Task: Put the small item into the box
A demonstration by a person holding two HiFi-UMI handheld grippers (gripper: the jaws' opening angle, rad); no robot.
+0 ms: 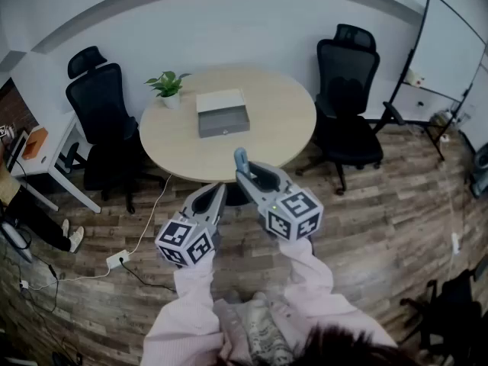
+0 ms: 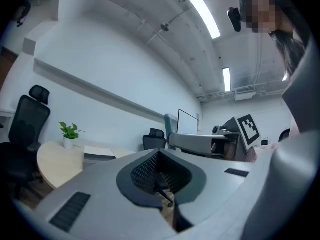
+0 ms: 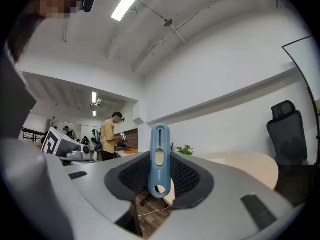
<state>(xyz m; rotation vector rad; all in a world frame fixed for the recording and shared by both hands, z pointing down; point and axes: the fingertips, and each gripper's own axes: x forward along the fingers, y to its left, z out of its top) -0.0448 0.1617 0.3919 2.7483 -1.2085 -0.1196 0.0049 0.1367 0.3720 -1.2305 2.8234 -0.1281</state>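
A slim blue item [image 3: 159, 159] with a slider and a hole at its end stands upright between the pads of my right gripper [image 3: 159, 184], which is shut on it. In the head view the blue item [image 1: 240, 158] sticks up from the right gripper [image 1: 245, 175], held in the air just short of the round table's near edge. The grey box [image 1: 223, 113], its lid open behind it, lies on the table [image 1: 267, 128], well beyond both grippers. My left gripper [image 1: 219, 194] hangs beside the right one, shut and empty; its pads [image 2: 150, 171] hold nothing.
A potted plant [image 1: 168, 87] stands on the table left of the box. Black office chairs [image 1: 103, 105] [image 1: 347, 90] flank the table. A whiteboard [image 1: 450, 52] stands at the right, a white desk [image 1: 42, 155] at the left. Cables and a power strip [image 1: 117, 260] lie on the wooden floor.
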